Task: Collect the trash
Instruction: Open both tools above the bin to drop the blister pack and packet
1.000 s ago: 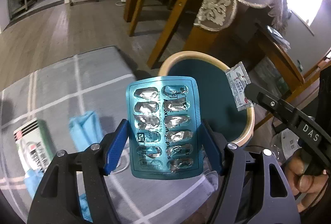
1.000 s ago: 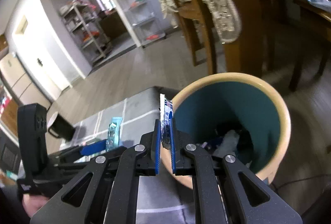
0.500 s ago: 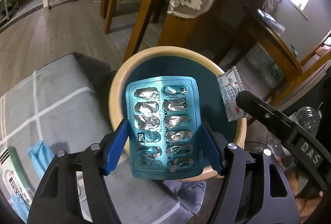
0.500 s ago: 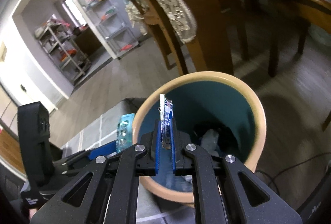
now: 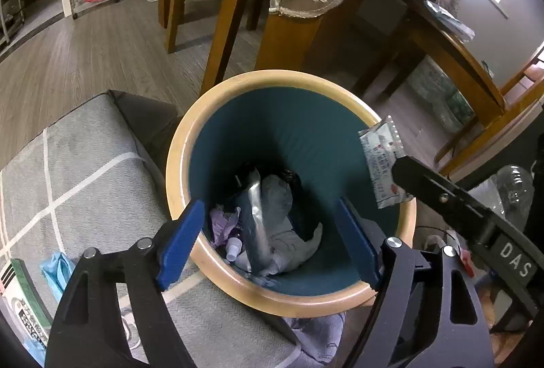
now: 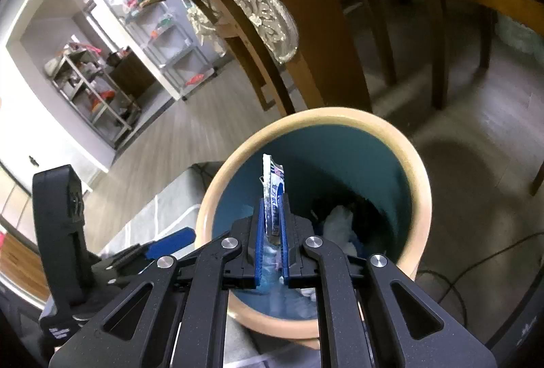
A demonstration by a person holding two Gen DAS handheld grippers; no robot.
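A round bin (image 5: 176, 164) with a tan rim and teal inside stands beside a grey rug; it also shows in the right wrist view (image 6: 418, 171). Crumpled trash (image 5: 272, 232) lies at its bottom, with a blurred silvery strip among it. My left gripper (image 5: 272, 242) is open and empty above the bin's near rim. My right gripper (image 6: 272, 232) is shut on a small white printed sachet (image 6: 272, 188), held edge-on over the bin; the sachet also shows in the left wrist view (image 5: 382, 160) at the bin's right rim.
The grey rug with white lines (image 5: 85, 181) holds a blue glove (image 5: 56, 273) and a green-and-white box (image 5: 23, 310) at the left. Wooden chair and table legs (image 5: 231, 4) with a lace cloth stand behind the bin. A clear plastic bottle (image 5: 513, 188) lies at the right.
My left gripper has opened and the teal blister pack is gone from it; a blurred silvery strip now shows inside the bin. Both grippers have moved closer over the bin.
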